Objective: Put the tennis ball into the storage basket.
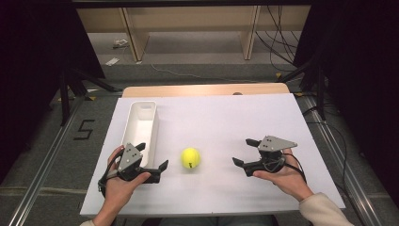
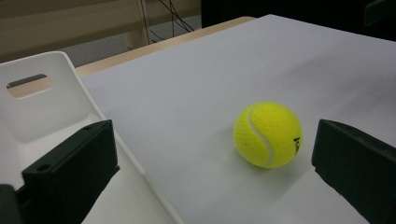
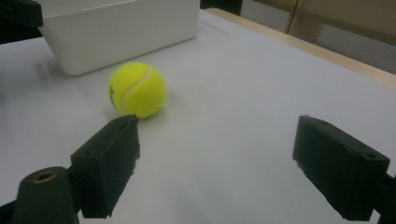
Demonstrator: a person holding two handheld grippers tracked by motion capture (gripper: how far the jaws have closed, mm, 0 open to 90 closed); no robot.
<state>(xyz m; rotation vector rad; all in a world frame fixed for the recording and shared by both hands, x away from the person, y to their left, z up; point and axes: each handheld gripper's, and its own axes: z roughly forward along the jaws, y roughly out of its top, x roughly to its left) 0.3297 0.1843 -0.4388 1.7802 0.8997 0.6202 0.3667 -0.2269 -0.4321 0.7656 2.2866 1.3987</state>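
— Yellow tennis ball [image 1: 190,158]: where does it lie?

— On the white table sheet [image 1: 226,117], between the two grippers, touching neither. It sits just right of the white bin [image 1: 141,125], apart from its wall.

— And against the jaws?

— The left gripper [image 1: 160,170] is nearer; its jaws stand spread wide, and in the left gripper view the ball [image 2: 267,135] lies ahead, close to the right-hand jaw. The right gripper [image 1: 242,153] also gapes, holding nothing; in its view the ball [image 3: 137,89] rests beyond the left-hand jaw.

— The hands?

— Each person's hand cradles its gripper low over the sheet, jaws pointing inward toward the ball.
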